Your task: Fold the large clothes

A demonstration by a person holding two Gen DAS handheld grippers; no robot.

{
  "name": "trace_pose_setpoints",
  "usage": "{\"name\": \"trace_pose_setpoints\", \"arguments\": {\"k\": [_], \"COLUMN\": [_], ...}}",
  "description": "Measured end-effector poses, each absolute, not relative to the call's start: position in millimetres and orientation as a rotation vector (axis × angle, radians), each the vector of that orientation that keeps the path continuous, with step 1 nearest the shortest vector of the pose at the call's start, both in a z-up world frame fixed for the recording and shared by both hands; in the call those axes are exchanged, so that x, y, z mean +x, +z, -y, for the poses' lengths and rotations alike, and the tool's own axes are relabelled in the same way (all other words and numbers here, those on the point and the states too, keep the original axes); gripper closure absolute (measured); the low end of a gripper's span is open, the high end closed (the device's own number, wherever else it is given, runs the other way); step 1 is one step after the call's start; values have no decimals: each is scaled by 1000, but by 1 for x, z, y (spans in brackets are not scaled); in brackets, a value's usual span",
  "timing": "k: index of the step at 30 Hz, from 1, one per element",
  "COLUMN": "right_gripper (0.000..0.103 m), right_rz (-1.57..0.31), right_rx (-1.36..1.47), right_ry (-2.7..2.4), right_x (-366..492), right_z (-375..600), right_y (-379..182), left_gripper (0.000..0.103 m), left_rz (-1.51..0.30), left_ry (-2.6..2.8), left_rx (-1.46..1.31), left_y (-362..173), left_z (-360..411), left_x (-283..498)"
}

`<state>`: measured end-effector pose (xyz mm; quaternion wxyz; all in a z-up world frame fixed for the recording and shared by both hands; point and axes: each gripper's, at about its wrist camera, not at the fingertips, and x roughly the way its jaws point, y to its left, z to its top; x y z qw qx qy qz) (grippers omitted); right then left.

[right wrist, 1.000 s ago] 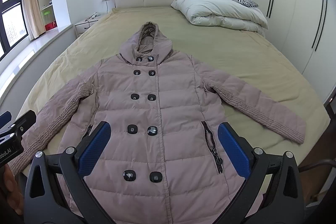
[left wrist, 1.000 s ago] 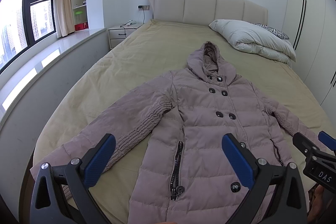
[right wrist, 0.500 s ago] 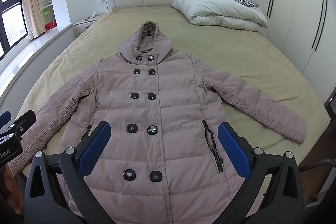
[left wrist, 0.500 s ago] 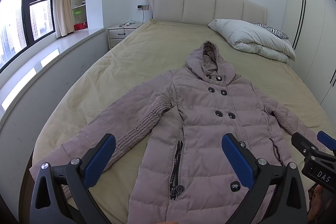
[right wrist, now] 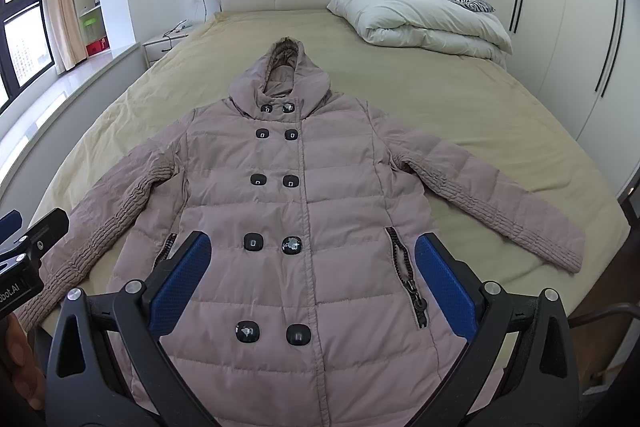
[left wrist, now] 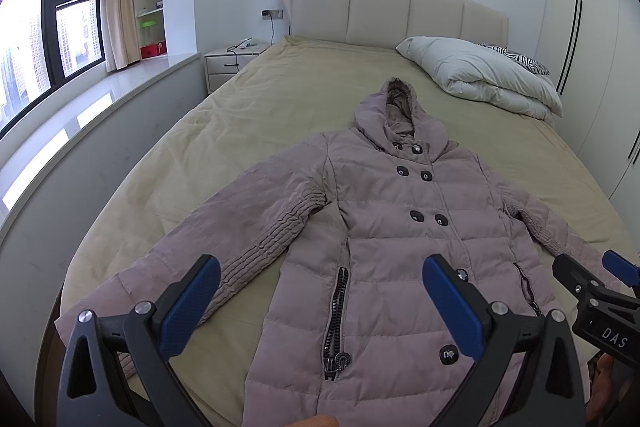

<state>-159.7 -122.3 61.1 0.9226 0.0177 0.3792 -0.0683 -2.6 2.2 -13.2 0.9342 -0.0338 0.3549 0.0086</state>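
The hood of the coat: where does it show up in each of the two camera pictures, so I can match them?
Left wrist view: the hood sits right of centre, upper middle, at the coat's far end.
Right wrist view: the hood sits left of centre, upper middle.
Shared landmark: the folded white duvet, right of the hood by the headboard in both.

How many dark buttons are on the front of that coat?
10 on the coat, in five pairs: at the collar, upper chest, mid chest, waist and near the hem. None looks hidden.
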Motion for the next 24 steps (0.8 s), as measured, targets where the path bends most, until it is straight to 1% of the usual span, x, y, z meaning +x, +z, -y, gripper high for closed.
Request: {"name": "trace_pose_setpoints", "arguments": {"k": [9,14,16,20,24], "right_gripper": [0,0,0,0,0], "right_rz": [-785,-791,-795,-817,-821], "right_rx": [36,52,73,124,188], "right_ry": [-136,-120,-98,-29,75], "right_x": [-160,-158,-156,-151,-147], "right_z": [119,122,124,122,112], "right_y": [54,49,46,36,27], "left_gripper": [0,0,0,0,0], "left_rz": [-725,-707,-729,-764,-718], "left_ry": [25,28,21,34,179], "left_rx": [-84,-141,-245,-592,-710], "left_y": [-12,-14,-25,-66,-87], "left_z": [-4,-30,-57,-133,-180], "left_x": [-6,-14,-19,-39,-76]}}
